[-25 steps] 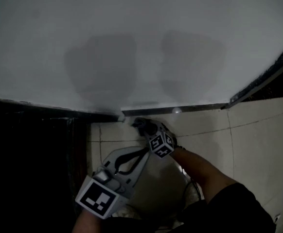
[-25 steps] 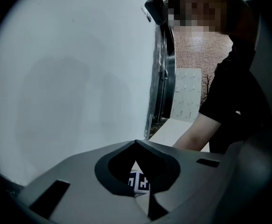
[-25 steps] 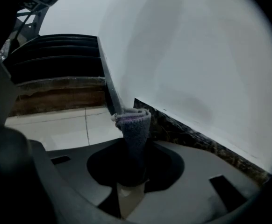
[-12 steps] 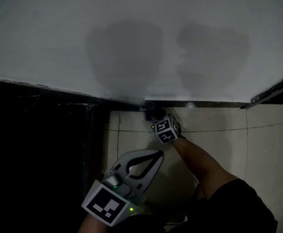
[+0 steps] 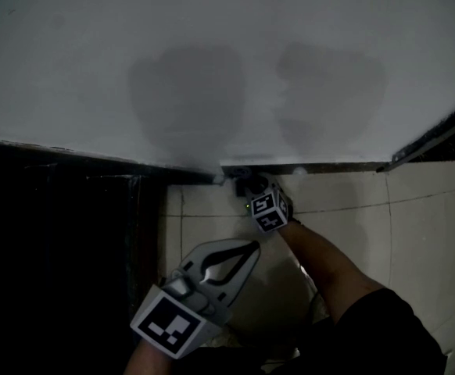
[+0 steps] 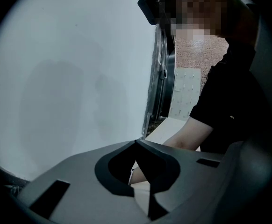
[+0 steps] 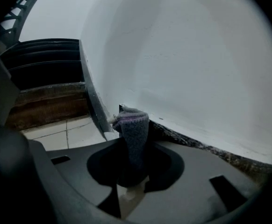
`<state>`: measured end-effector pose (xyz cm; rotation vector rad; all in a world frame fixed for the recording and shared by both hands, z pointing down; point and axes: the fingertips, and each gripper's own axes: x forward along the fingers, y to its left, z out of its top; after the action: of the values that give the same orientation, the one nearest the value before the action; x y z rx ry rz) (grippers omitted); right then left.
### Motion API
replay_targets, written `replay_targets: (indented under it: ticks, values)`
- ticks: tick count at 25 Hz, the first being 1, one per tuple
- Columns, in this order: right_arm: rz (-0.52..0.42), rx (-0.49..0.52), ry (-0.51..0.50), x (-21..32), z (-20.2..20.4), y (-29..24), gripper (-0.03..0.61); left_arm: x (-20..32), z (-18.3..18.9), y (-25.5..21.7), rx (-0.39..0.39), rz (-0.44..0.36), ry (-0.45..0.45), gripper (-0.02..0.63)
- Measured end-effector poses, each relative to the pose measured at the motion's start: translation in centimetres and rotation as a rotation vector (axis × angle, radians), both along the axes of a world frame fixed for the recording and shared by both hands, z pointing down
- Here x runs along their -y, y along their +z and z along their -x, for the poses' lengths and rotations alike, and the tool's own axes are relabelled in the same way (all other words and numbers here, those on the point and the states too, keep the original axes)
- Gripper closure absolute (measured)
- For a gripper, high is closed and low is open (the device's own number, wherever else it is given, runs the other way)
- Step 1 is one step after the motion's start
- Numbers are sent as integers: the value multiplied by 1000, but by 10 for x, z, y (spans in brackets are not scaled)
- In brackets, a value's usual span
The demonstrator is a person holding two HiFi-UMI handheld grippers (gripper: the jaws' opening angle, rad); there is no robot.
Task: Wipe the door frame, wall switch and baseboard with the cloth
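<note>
Your R tool is clamped on the cloth, wad pressed at the baseboard end under the wall, L tool closed & empty behind; risk: cloth pokes out far, so a hard drag prob. pulls it free.

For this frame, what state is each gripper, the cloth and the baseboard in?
Left gripper: shut, empty, held back from the wall.
Right gripper: shut on the cloth.
Cloth: pinched between the jaws, bunched tip at the baseboard's end.
Baseboard: in place along the wall's foot; cleanliness not discernible.
</note>
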<state>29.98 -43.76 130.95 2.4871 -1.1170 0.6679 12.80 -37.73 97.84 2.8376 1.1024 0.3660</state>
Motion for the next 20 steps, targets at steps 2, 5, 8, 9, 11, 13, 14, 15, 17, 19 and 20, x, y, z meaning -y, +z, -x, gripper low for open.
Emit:
replay_targets:
  ticks: [2, 5, 8, 9, 11, 13, 14, 15, 17, 19, 20]
  values:
    - [3, -1, 5, -8, -1, 0, 482, -4, -2, 1, -3, -2, 7, 613]
    - [21, -12, 11, -21, -5, -5, 482, -11, -6, 2, 3, -6, 17, 613]
    - [33, -16, 18, -32, -8, -9, 482, -19, -9, 1, 6, -6, 29, 612]
    - [36, -18, 21, -36, -9, -10, 482, -22, -10, 1, 6, -6, 32, 612]
    - [37, -16, 29, -44, -10, -10, 482, -27, -10, 2, 6, -4, 37, 614]
    - [37, -13, 34, -51, -11, -10, 482, -30, -12, 2, 8, -6, 44, 612]
    - [39, -12, 37, -55, -12, -10, 482, -32, -13, 3, 10, -8, 48, 614]
    - [41, -12, 40, -59, -13, -10, 482, -34, -14, 3, 12, -10, 51, 613]
    - [43, -8, 48, -66, -15, -9, 482, -40, -16, 3, 11, -16, 62, 612]
    - [36, 6, 57, -72, -15, -4, 482, -46, -18, 3, 10, -19, 73, 614]
    - [36, 6, 60, -75, -15, -5, 482, -49, -19, 4, 11, -19, 78, 614]
